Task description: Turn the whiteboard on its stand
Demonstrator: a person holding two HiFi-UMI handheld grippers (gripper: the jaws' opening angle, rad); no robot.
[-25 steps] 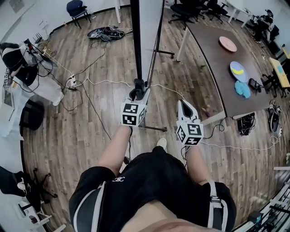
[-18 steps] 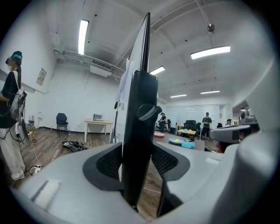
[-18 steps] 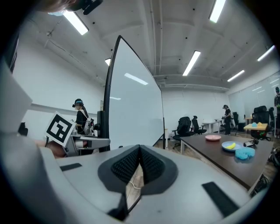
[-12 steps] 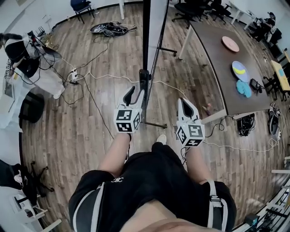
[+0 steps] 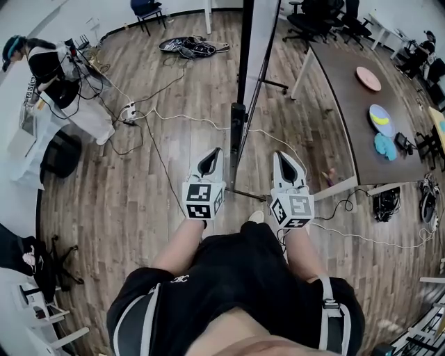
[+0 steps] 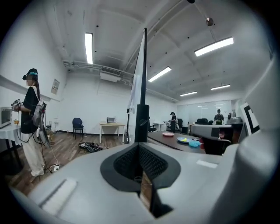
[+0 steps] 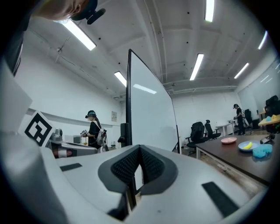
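The whiteboard (image 5: 259, 38) stands edge-on ahead of me on its black stand post (image 5: 238, 128). In the left gripper view the board's edge (image 6: 143, 65) rises above the post's clamp (image 6: 141, 122). The right gripper view shows its white face (image 7: 148, 113). My left gripper (image 5: 211, 154) hangs just short of the post, to its left, touching nothing. Its jaws have just been closing and are shut with nothing between them (image 6: 139, 146). My right gripper (image 5: 284, 157) floats to the right of the post, shut and empty (image 7: 139, 149).
The stand's foot bar (image 5: 243, 195) lies by my feet. White and black cables (image 5: 153, 115) trail across the wood floor. A dark table (image 5: 334, 104) with plates stands at right, office chairs (image 5: 313, 17) behind it. A person (image 5: 42, 62) stands at a bench, far left.
The left gripper has come off the post's clamp, drawn back toward me and closed empty. The right gripper shifted only slightly. The board now sits further right in view.
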